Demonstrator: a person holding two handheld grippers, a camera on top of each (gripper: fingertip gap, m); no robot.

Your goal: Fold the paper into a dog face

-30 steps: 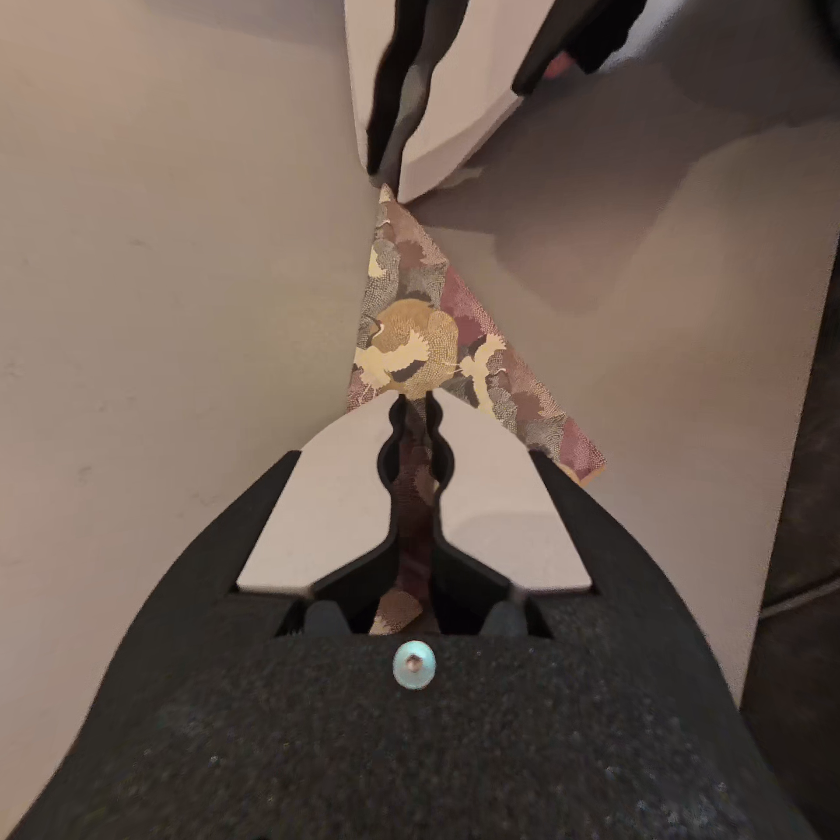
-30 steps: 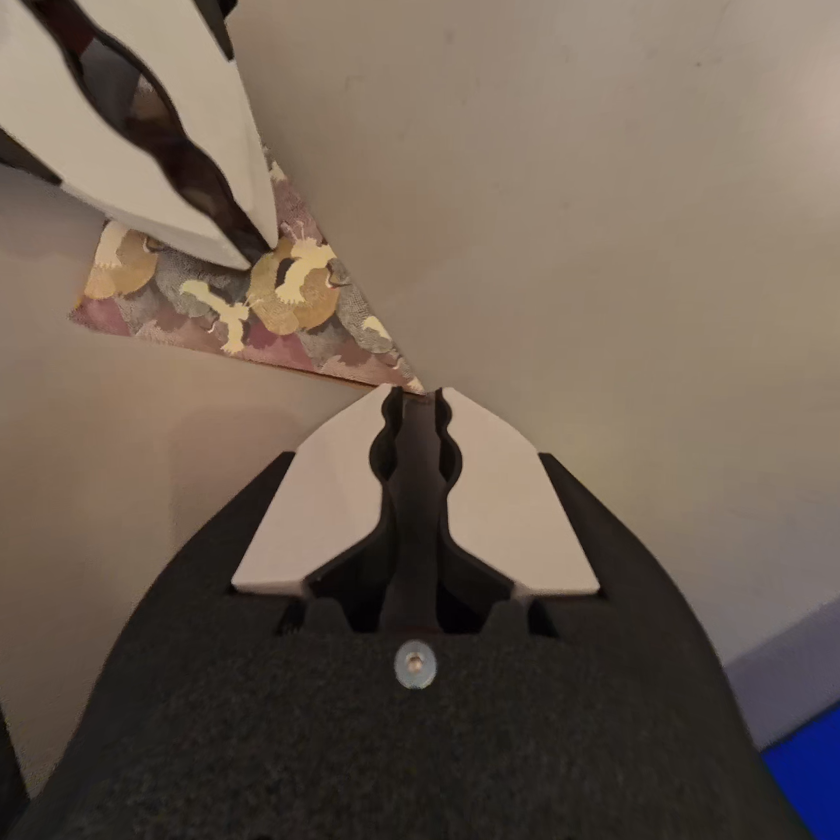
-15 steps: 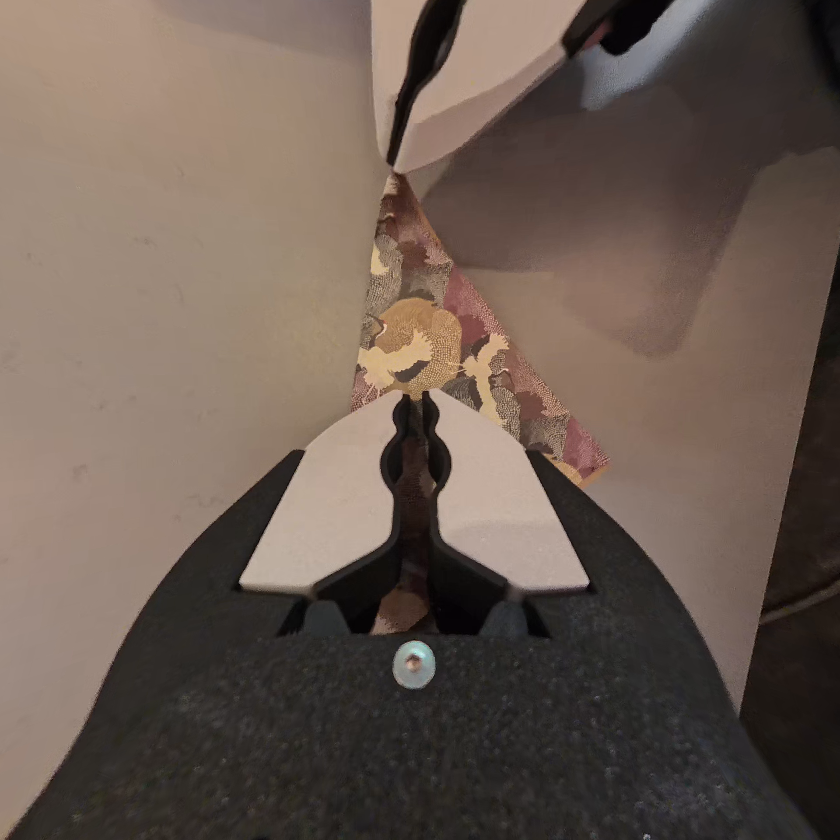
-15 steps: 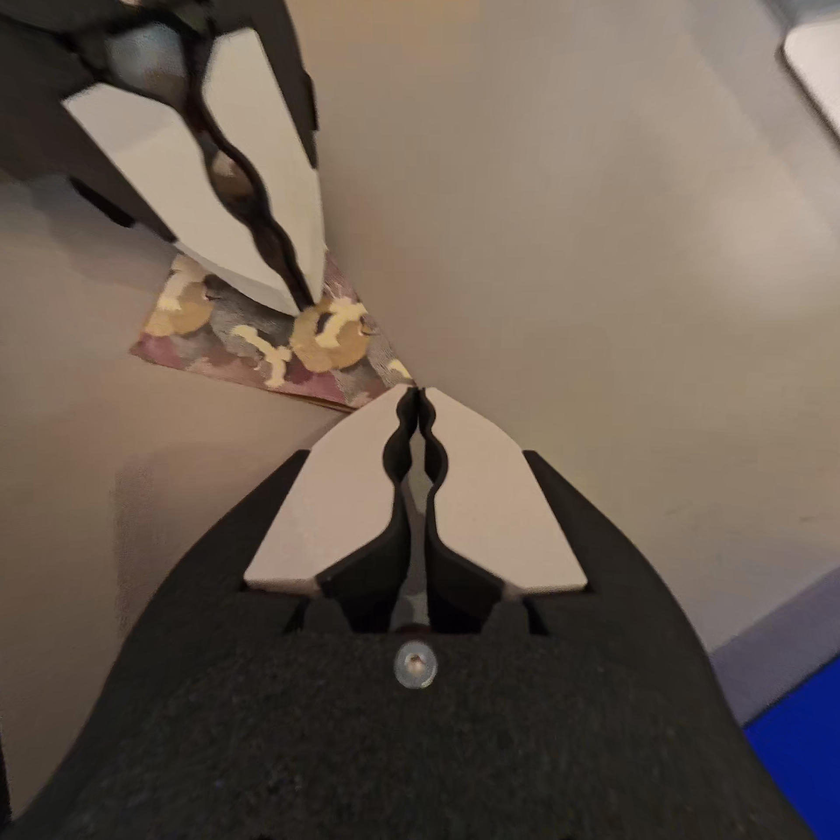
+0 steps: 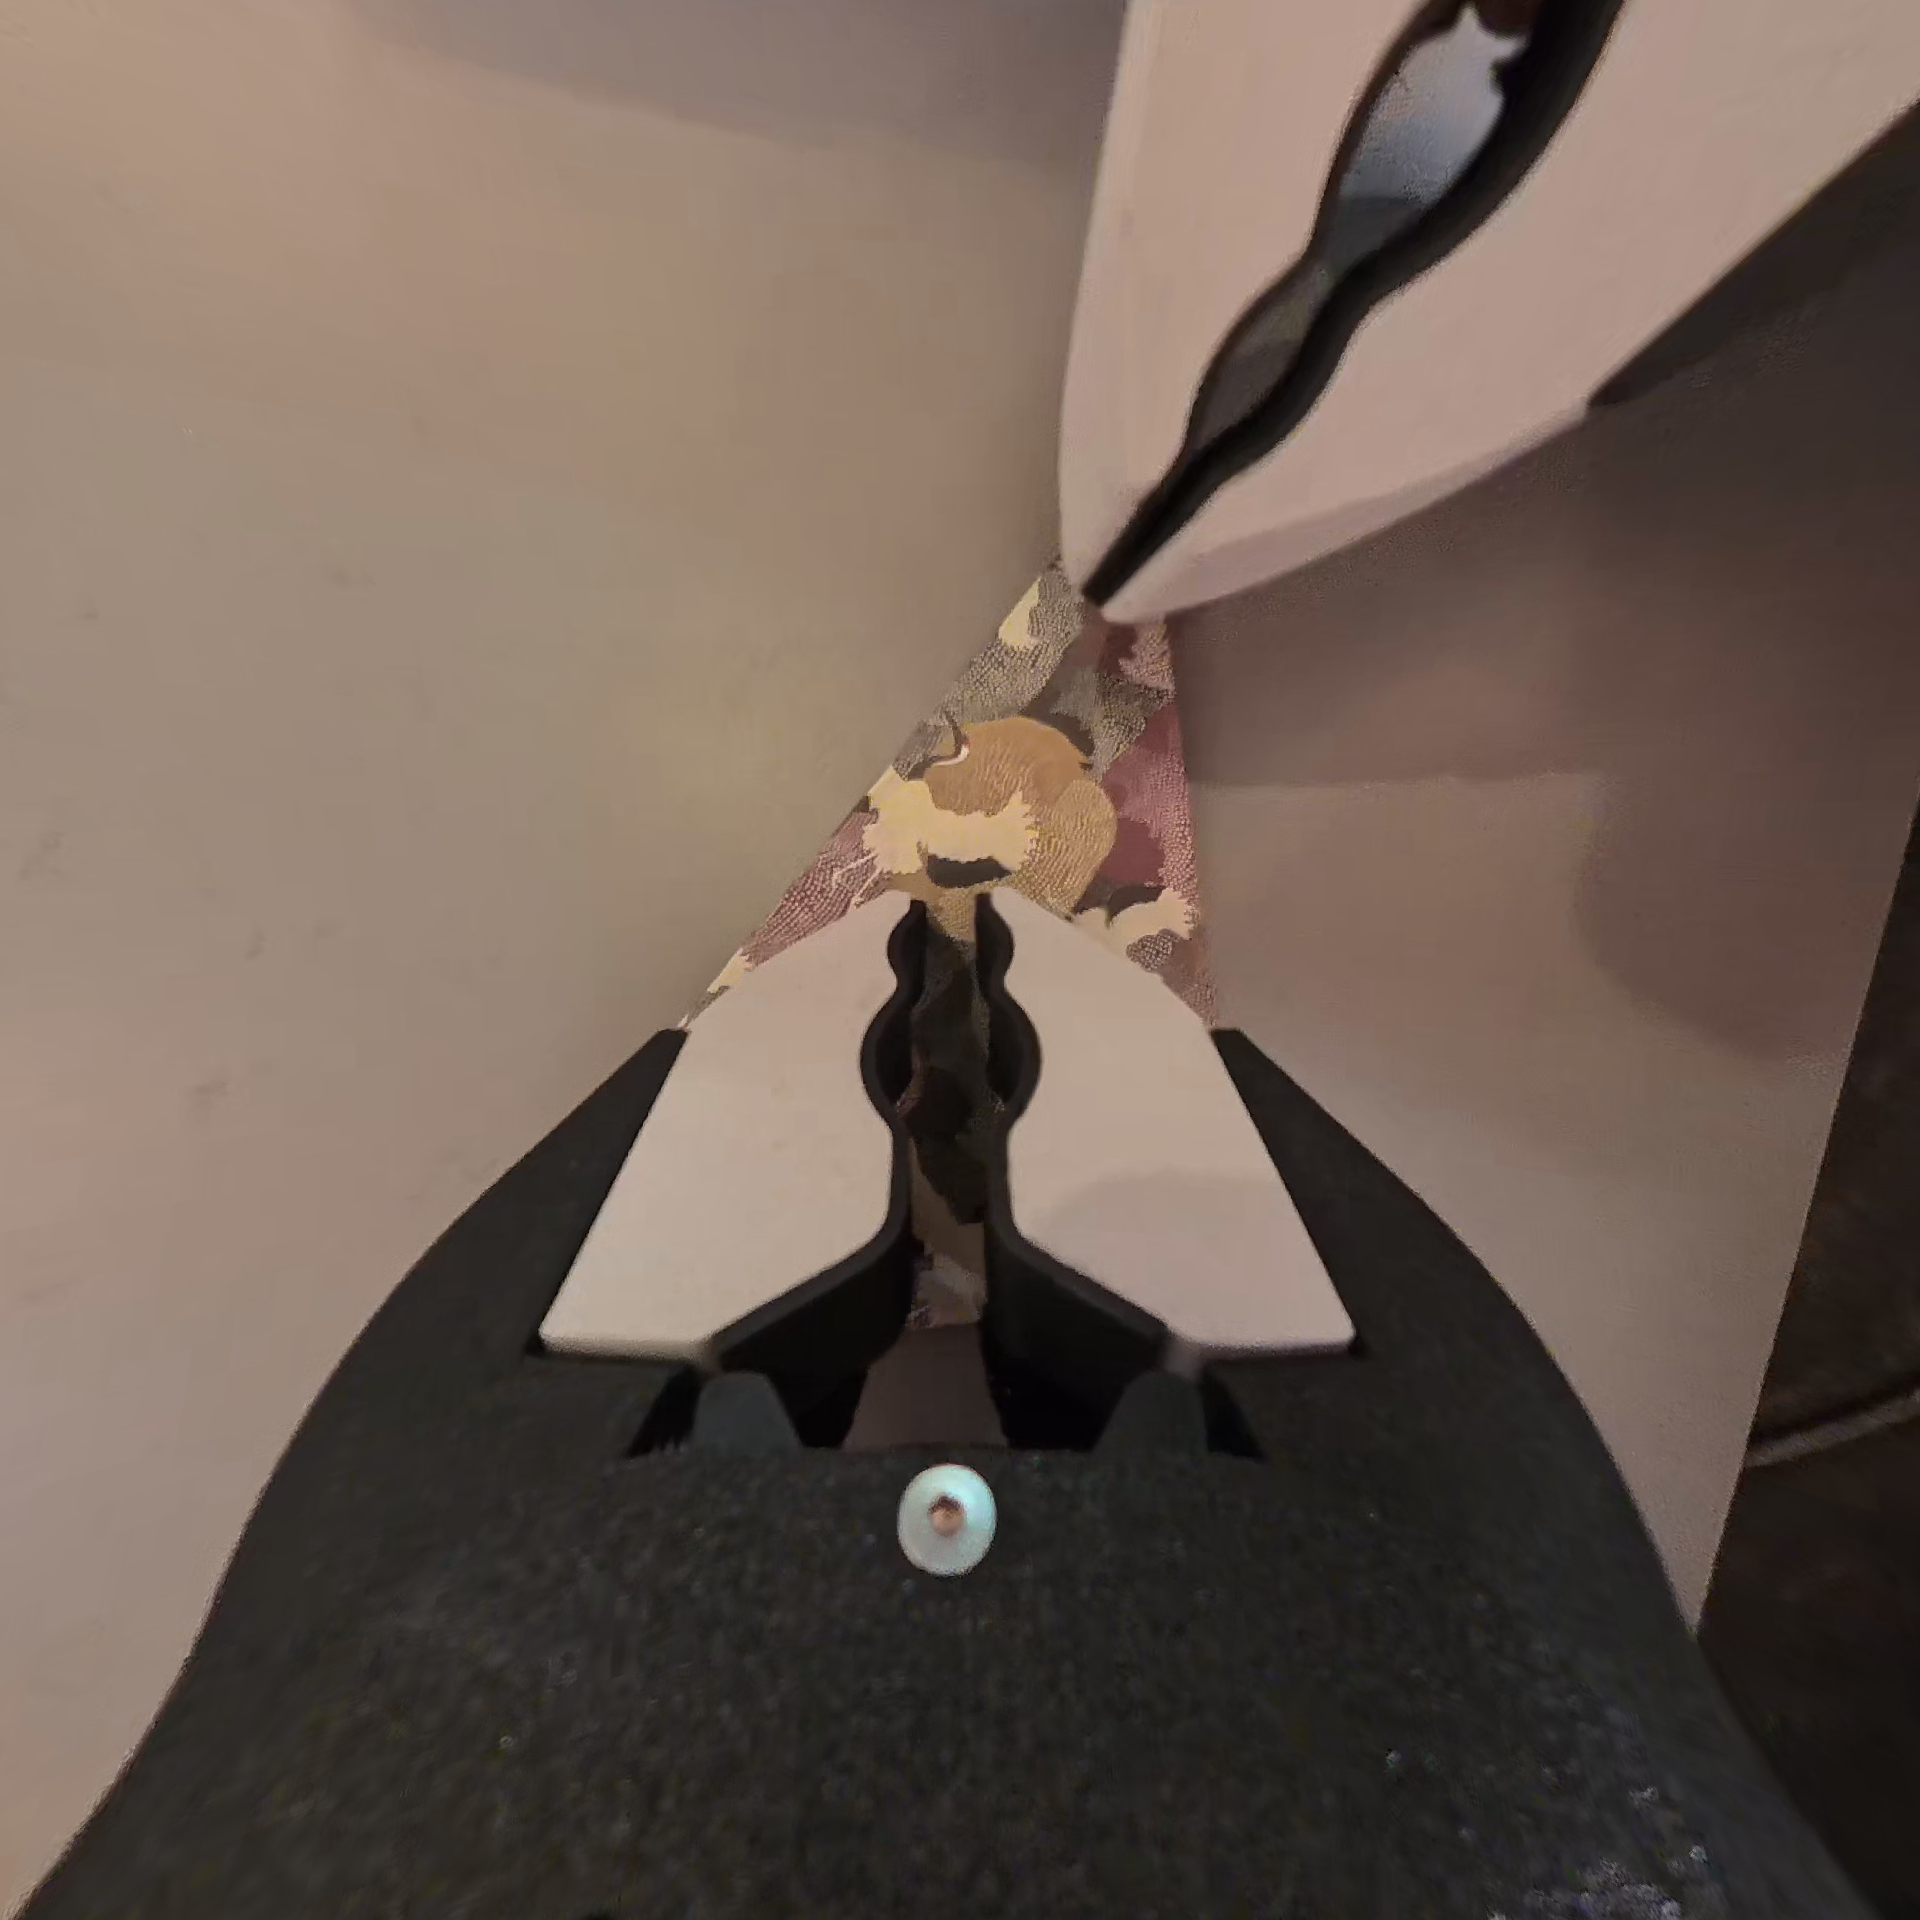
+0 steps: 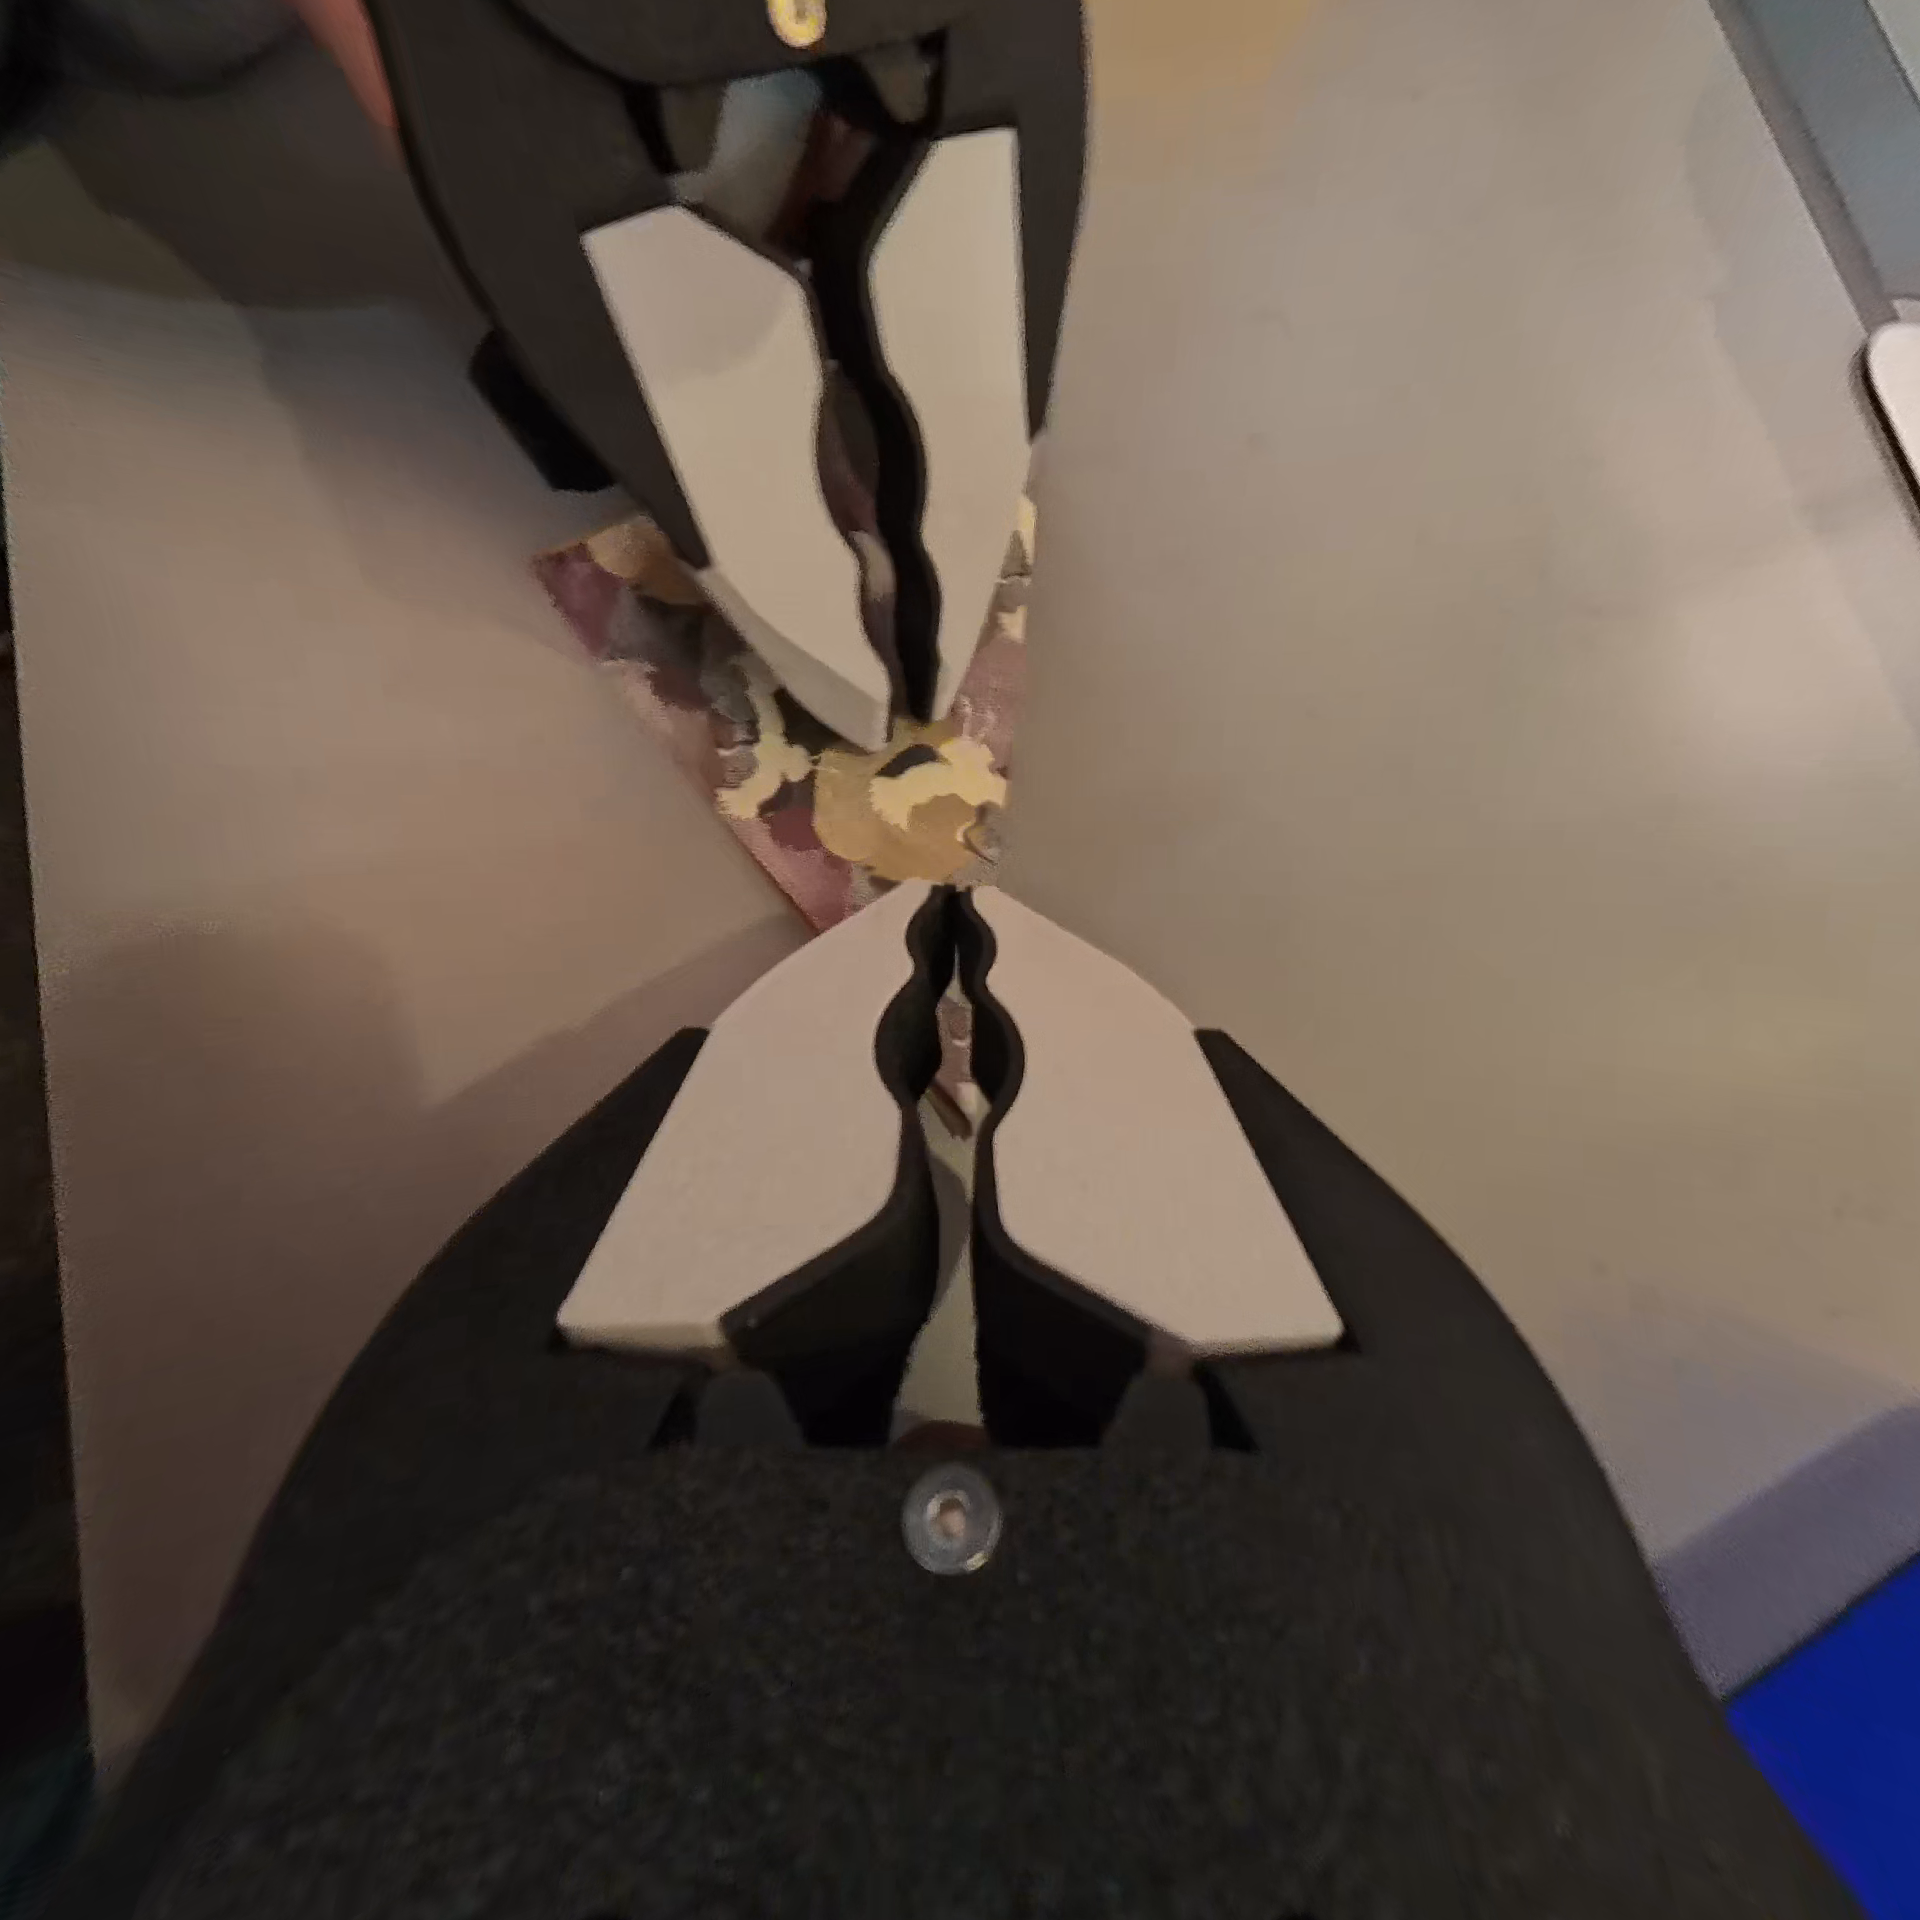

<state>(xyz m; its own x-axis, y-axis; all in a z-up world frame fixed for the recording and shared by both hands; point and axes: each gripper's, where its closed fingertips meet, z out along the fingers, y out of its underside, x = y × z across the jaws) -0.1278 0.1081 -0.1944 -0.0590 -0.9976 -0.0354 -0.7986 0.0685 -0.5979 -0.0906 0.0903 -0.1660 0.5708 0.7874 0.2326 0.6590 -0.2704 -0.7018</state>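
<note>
The tabletop [image 5: 416, 623] is pale beige and fills most of both views; in the left wrist view its edge runs down the 3 o'clock side, with a dark surface beyond it. In the right wrist view a blue patch [image 6: 1829, 1745] shows past the edge at 4 o'clock, and a pale object [image 6: 1896, 405] sits at the 2 o'clock border, too cropped to identify.

The left tool [image 5: 948, 909] fills the 6 o'clock half of its own view, black with pale finger plates. Its jaws stand slightly apart at the tips, and patterned paper shows through the slot between them, so it rests over the paper with the tips pressed down on it; whether the jaws actually pinch a layer cannot be told. In the right wrist view this tool [image 6: 914, 717] reaches in from 12 o'clock, tips on the paper.

The right tool [image 6: 951, 899] has its jaws closed to a thin slit, tips on the paper's near corner; a sliver of paper shows between the fingers, but a real grip cannot be confirmed. In the left wrist view it [image 5: 1101, 592] comes in from 1 o'clock, tip touching the paper's far point.

The paper [image 5: 1039, 810] is a folded triangle with a mauve, grey and gold crane pattern, lying flat on the tabletop between the two tools, with each tip on an opposite end [image 6: 883, 810].
</note>
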